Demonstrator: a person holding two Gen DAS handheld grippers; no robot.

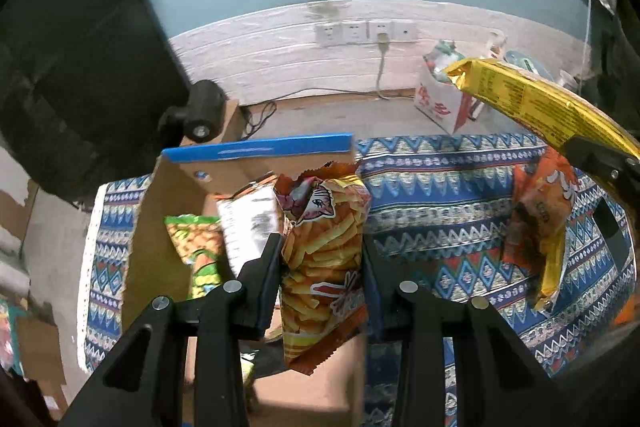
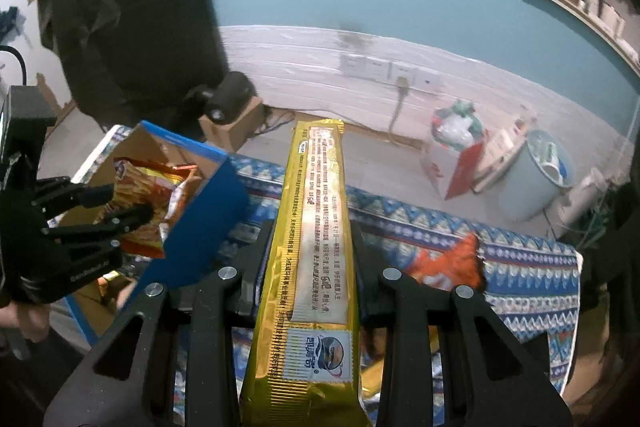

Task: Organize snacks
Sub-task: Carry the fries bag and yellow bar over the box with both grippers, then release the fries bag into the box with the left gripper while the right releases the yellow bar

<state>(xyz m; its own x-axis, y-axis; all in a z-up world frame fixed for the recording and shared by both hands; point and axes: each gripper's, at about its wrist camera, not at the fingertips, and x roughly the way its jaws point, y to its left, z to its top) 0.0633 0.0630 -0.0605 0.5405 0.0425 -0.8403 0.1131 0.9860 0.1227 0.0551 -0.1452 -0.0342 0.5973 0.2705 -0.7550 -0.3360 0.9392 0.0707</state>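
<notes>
Now the left gripper (image 1: 322, 263) has its two black jaws clenched on an orange plastic bag of stick-shaped crisps (image 1: 324, 259), gripped around the middle so the bag hangs upright between them, its torn-looking top edge above and its lower seal below the jaws. That bag hangs right over the open brown cardboard box with a blue outer face (image 1: 256, 149). Inside the box, standing against one another, are a green printed snack packet (image 1: 192, 247) and a white-backed packet with an orange top (image 1: 248, 223), both just left of the held bag. Over on the right gripper (image 2: 314, 247), the jaws are clamped on a long gold foil packet covered in small print (image 2: 316, 227), which runs lengthwise away from the camera and pokes well past the fingertips. In the left view that same gold packet slants in from the upper right edge. Below it, an orange crisp bag with white shapes (image 1: 540, 219) sits on the blue, white and red zigzag-patterned cloth (image 1: 440, 187), well apart from the box. The right camera also catches the left gripper with its orange bag beside the box's blue flap, at the left of the picture.
</notes>
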